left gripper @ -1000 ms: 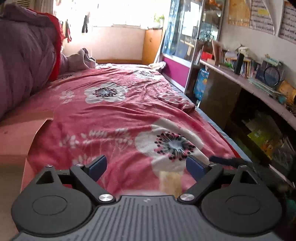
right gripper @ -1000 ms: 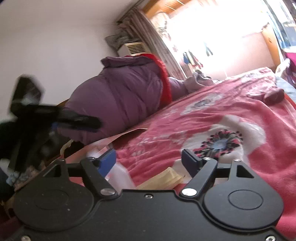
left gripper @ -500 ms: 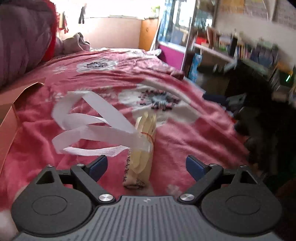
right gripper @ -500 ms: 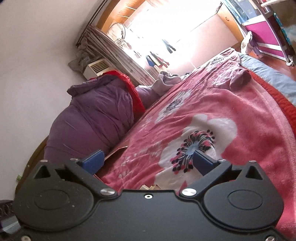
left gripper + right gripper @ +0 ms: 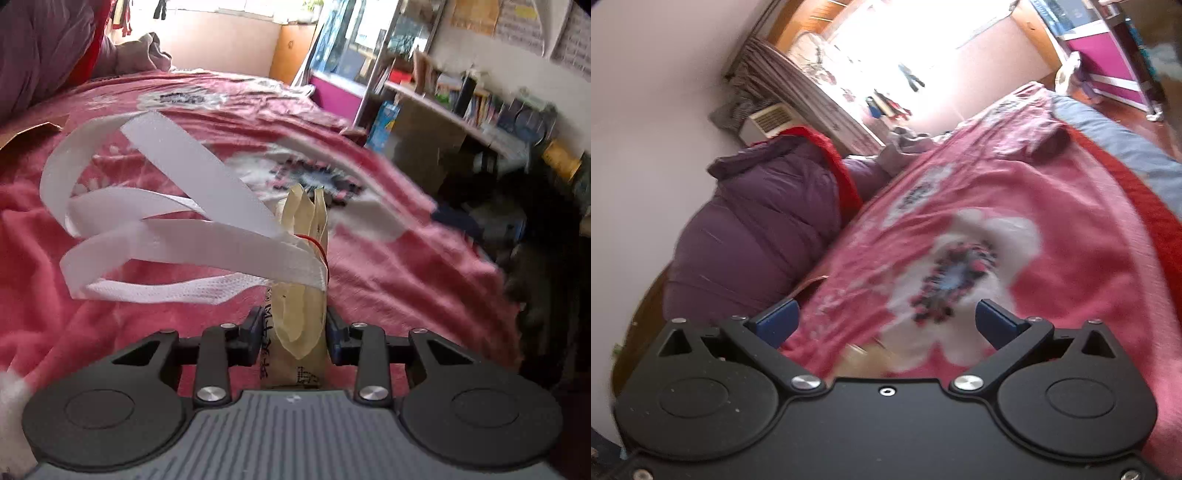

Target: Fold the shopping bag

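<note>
The shopping bag is a cream bundle bound by a thin red band, with white strap handles looping out to the left over the pink flowered blanket. My left gripper is shut on the bundle's lower part, jaws pressed on both sides. My right gripper is open and empty above the blanket; a blurred cream edge of the bag shows just under its front.
A purple quilt with red trim is heaped at the bed's left. A cardboard flap lies at the left edge. Shelves and a desk run along the right of the bed.
My left gripper moved forward and closed on the bag bundle, which lay loose between open jaws before. My right gripper stayed open and shifted its view a little.
</note>
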`<state>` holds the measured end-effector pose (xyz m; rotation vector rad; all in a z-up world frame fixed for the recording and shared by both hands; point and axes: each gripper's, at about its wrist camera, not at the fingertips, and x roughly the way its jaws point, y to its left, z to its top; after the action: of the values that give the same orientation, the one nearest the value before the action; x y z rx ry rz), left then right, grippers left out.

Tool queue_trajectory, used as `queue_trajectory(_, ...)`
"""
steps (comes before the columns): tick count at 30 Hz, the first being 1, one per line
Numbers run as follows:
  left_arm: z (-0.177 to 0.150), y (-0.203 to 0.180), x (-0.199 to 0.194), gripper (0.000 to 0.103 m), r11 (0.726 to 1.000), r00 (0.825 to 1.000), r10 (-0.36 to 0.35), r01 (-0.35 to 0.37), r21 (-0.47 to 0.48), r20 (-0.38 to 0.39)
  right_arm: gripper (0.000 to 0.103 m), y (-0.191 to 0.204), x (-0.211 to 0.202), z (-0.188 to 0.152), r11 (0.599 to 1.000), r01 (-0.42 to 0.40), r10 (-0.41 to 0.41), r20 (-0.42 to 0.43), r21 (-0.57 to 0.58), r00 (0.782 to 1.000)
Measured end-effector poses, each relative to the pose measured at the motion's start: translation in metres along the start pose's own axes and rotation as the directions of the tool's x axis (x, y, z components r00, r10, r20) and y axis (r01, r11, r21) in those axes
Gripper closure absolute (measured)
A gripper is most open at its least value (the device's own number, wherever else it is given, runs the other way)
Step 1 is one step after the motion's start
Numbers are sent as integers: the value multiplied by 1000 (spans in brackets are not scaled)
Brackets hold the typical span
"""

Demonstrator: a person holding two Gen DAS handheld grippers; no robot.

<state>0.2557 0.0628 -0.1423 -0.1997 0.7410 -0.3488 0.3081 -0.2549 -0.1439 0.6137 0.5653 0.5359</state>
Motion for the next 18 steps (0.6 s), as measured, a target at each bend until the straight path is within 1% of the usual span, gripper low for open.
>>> queue_trajectory(2,2,5,-12,69,998,999,-34,36,-53,40,0,-4,-12,-7,999,23,-23,7,25,1000)
queue_trajectory(3,4,7,-21,69,997,997,-40,44,-63,60,0,-6,-18,-10,999,35,-35,10,37,999)
queue_trajectory(5,11,13,-47,69,997,993,-45,52,-65,107,0,-8,-29,-16,998,45,-45,14,44,999)
queue_trajectory(7,22,21,-76,69,998,988,-31,38,-43,149,0,-6,-45,-25,998,50,-51,3,37,999)
queue_trajectory(10,42,44,-126,69,1000,979,23,-23,-3,203,0,-1,-63,-35,999,44,-44,-2,27,999)
queue_trajectory(12,53,64,-155,69,996,971,80,-86,17,224,0,4,-70,-41,999,43,-43,0,25,999)
queue_trajectory(14,62,87,-182,69,987,960,147,-160,33,237,0,11,-76,-49,999,44,-44,2,21,999)
queue_trajectory(16,67,106,-201,69,971,946,217,-234,44,241,0,18,-78,-56,999,35,-35,-2,12,999)
queue_trajectory(18,70,122,-213,69,959,938,258,-277,54,232,0,25,-78,-64,1000,20,-20,-11,-1,1000)
